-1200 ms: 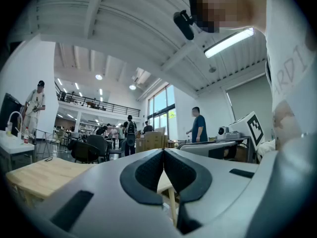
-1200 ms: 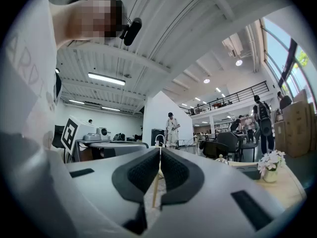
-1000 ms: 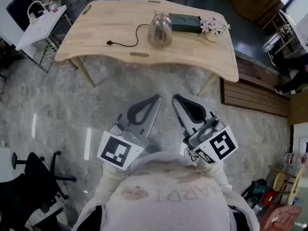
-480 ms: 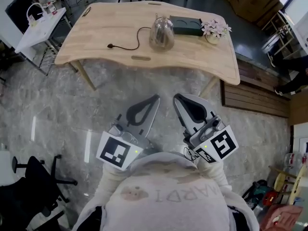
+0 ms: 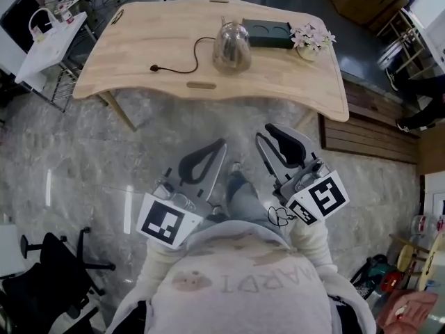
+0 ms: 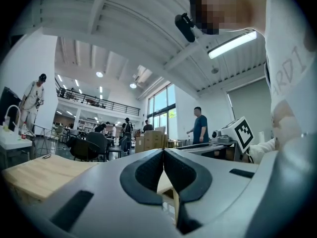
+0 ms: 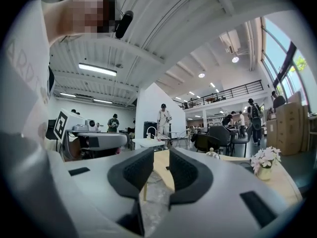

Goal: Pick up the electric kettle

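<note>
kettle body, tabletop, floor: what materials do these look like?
Electric kettle: probably clear or smoked glass, glossy; the table's tone seems to show through the body. Lid and base too small to tell.
Table: light wood, matte, with faint grain; solid or veneer is unclear.
Floor: grey veined stone or stone-look tile, polished; it carries streaks of reflected light.

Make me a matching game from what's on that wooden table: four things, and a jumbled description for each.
Things:
1 kettle
2 flowers
3 plug
4 tray

Descriptions:
a dark, flat, rectangular
b small, black, farthest left
c greyish, domed
d pink-white, farthest right

Pairs: 1-c, 2-d, 3-b, 4-a
</note>
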The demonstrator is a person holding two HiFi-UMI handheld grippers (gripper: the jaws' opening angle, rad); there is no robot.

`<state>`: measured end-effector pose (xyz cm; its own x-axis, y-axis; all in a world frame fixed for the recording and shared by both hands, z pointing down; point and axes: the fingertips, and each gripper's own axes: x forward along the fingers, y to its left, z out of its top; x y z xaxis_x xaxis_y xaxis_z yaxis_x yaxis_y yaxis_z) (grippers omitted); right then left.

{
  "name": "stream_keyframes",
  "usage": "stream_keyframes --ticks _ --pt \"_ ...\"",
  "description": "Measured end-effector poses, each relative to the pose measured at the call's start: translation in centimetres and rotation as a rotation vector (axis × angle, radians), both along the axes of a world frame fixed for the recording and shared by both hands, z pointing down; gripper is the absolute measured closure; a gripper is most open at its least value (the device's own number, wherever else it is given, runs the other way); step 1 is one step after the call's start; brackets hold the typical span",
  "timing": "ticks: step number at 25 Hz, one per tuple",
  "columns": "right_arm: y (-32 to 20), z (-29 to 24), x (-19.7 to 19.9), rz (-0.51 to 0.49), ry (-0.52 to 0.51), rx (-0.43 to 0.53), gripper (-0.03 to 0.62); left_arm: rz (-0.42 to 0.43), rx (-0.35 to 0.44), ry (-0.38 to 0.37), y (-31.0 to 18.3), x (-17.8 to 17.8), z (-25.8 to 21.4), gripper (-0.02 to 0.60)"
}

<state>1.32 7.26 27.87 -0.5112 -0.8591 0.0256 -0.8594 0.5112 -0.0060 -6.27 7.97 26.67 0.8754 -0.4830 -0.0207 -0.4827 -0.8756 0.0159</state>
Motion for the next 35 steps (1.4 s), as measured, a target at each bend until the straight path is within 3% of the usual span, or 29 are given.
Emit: stream_keyframes --ticks 14,23,35 --pt "-15.3 4.7 4.2 -0.054 0.006 -0.082 0.456 -0.113 -0.001 -0.046 -12.7 1.8 0.2 0.568" --pt "-23.7 9.7 8.6 -0.055 0.041 -0.224 0.419 -0.139 -0.052 -0.069 -20.0 4.6 0.9 0.568" --pt "-30.5 16.8 11.8 -0.127 0.063 -0.391 0.404 -0.193 -0.103 -0.126 -26.3 6.9 2.9 0.568"
